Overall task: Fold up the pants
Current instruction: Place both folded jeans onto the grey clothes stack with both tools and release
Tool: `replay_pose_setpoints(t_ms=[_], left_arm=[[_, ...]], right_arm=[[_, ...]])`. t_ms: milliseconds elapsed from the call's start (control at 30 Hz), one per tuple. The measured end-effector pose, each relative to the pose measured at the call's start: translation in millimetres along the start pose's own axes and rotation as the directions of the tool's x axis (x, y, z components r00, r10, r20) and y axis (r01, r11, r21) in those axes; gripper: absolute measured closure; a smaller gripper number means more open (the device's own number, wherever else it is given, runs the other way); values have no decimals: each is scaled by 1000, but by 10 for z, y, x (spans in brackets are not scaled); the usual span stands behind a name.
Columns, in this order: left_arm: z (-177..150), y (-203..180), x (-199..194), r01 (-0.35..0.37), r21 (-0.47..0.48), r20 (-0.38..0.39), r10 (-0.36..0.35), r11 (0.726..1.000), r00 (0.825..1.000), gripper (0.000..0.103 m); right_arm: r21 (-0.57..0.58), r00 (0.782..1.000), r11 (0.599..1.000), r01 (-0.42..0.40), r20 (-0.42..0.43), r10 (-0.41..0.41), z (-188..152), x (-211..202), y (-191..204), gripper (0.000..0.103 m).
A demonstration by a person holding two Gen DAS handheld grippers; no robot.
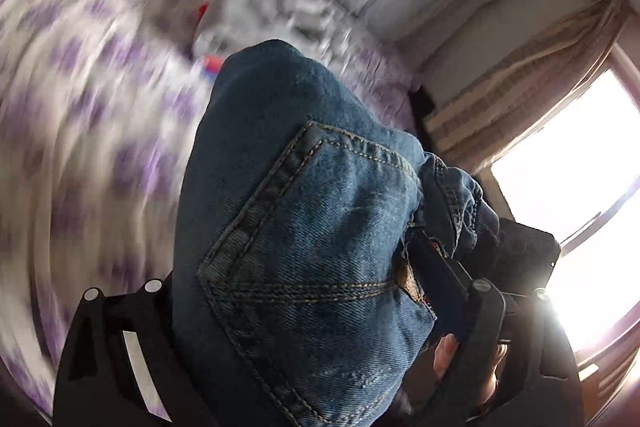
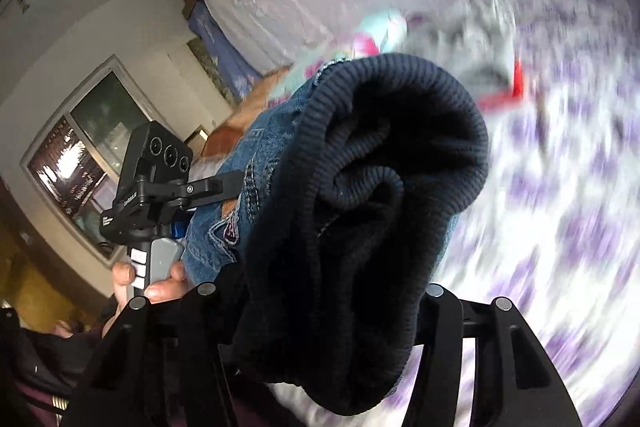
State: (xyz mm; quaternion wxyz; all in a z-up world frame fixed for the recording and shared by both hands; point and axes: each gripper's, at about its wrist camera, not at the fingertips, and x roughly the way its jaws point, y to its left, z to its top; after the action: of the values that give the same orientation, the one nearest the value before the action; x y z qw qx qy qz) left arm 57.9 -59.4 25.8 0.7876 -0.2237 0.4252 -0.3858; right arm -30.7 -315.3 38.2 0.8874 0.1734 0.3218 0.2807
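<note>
Pants (image 1: 304,227) clamped in L gripper (image 1: 320,307), denim bunched btwn fingers, back pocket facing cam. R gripper (image 2: 320,307) clamped on dark ribbed waistband (image 2: 380,187), lifted over blurred bedspread (image 1: 80,147).

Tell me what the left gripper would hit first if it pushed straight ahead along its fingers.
The jeans it already grips: denim fills the gap in the left gripper. Past that fold, probably the purple-patterned bedspread, though motion blur leaves the depth unclear.
</note>
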Motion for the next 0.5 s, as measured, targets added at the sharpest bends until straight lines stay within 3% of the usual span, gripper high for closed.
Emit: replay_pose_setpoints(t_ms=[133,300,433,500], left_arm=[[622,-197,43,34,9,134,-35,999,990,15],[1596,-292,389,13,59,262,-28,998,965,14],[2348,-54,967,-23,42,263,11,999,965,14],[2572,146,1269,-38,18,240,32,999,970,13]], right_arm=[[-90,984,991,100,153,-86,677,-6,38,46],[-164,913,944,286,347,-216,1451,380,-114,46],[-99,890,933,347,348,-294,2020,882,-610,45],[-76,864,903,423,332,-378,2202,1187,-953,37]])
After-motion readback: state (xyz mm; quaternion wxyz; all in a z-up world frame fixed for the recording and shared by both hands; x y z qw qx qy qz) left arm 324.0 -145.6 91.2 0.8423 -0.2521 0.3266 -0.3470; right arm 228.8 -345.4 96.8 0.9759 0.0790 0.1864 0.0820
